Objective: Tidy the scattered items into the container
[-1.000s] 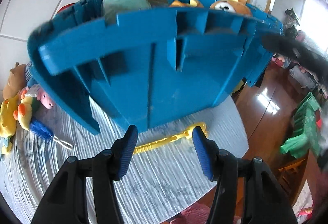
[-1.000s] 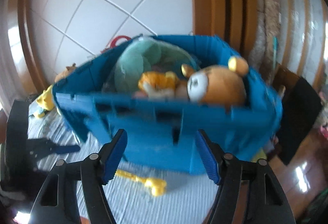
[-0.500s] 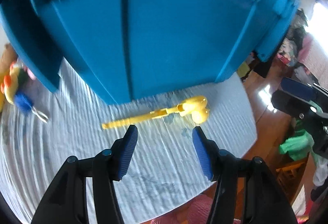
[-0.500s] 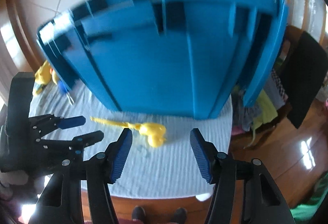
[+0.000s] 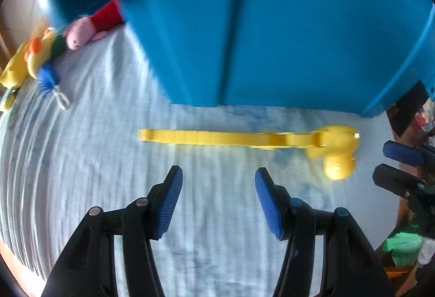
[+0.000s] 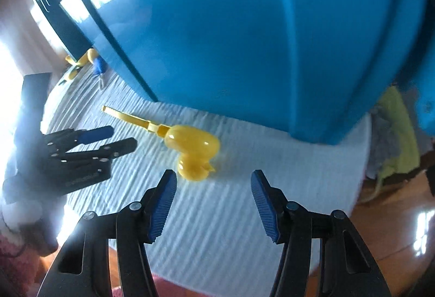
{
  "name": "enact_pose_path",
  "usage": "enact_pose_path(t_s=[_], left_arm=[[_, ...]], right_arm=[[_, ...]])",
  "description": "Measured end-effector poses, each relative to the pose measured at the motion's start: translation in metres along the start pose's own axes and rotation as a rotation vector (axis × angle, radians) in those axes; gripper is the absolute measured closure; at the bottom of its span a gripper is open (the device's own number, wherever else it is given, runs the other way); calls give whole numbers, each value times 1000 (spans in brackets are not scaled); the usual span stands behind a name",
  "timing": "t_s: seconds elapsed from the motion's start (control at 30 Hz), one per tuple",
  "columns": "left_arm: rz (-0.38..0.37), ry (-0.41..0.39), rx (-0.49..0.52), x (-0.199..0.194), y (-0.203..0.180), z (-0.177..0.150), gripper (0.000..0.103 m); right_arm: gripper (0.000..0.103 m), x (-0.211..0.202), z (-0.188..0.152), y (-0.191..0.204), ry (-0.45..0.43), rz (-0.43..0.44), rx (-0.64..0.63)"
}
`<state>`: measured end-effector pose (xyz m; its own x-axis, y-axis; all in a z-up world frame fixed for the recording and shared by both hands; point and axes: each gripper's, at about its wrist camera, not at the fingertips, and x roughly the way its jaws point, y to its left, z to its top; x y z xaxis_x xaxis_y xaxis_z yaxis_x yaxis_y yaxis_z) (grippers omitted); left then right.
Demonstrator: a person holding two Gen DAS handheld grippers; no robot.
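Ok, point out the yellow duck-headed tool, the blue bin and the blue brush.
yellow duck-headed tool (image 5: 337, 144), left wrist view, on the duck-shaped head.
blue bin (image 6: 244, 38), right wrist view, on its side wall.
blue brush (image 5: 47, 78), left wrist view, on the bristles.

The duck tongs (image 5: 244, 138) lie on the table (image 5: 81, 161) before the container (image 5: 272, 25).

Bright daylight, left-side glare, motion blur, fisheye warp.

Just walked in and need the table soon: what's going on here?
A person is tidying toys into the blue bin using two handheld grippers. Both the left gripper and right gripper are open and empty above the yellow duck-headed tongs lying beside the bin. Plush toys and a blue brush remain on the cloth.
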<state>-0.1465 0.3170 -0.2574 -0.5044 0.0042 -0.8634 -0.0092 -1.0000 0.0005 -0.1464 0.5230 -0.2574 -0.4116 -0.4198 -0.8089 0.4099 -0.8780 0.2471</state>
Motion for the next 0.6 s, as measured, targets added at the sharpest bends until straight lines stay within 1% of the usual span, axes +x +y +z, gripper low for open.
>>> enact_pose_path(t_s=[0.13, 0.23, 0.3, 0.53, 0.57, 0.6], left_arm=[[27, -8, 11, 6, 20, 0, 48], [29, -11, 35, 17, 28, 2, 48], [13, -23, 54, 24, 34, 0, 48], [-80, -89, 183, 41, 23, 5, 48], [-93, -102, 191, 41, 22, 6, 48], [-105, -118, 196, 40, 22, 7, 54]], right_arm=[[45, 18, 1, 9, 6, 12, 1], [45, 30, -1, 12, 1, -11, 7], [45, 35, -2, 13, -3, -29, 17], [45, 46, 5, 17, -37, -77, 33], [48, 47, 6, 17, -39, -90, 23], [58, 47, 7, 18, -41, -106, 14]])
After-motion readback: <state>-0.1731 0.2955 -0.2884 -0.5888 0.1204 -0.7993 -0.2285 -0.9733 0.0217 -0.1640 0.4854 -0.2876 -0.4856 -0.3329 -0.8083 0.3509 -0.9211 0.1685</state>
